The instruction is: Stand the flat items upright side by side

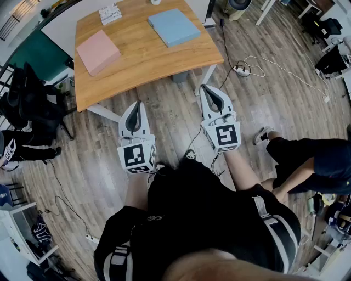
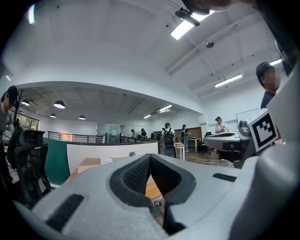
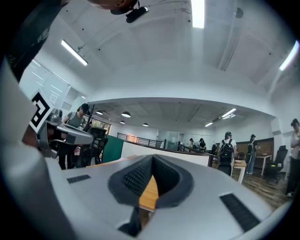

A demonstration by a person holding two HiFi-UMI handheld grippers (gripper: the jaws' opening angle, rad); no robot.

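Three flat items lie on the wooden table (image 1: 142, 60) in the head view: a pink book (image 1: 97, 51) at the left, a blue book (image 1: 173, 27) at the right and a small patterned booklet (image 1: 110, 13) at the far edge. My left gripper (image 1: 138, 102) and right gripper (image 1: 204, 88) hang short of the table's near edge, over the floor, both pointing level at it. Both are shut with nothing between the jaws. In the left gripper view the gripper (image 2: 150, 157) shows closed tips before the table (image 2: 89, 164); the right gripper (image 3: 152, 158) looks the same.
A black office chair (image 1: 24, 101) stands left of the table. Cables and a power strip (image 1: 239, 69) lie on the wood floor at the right. Another person's legs (image 1: 296, 159) are close at my right. Several people stand far off (image 2: 168, 138).
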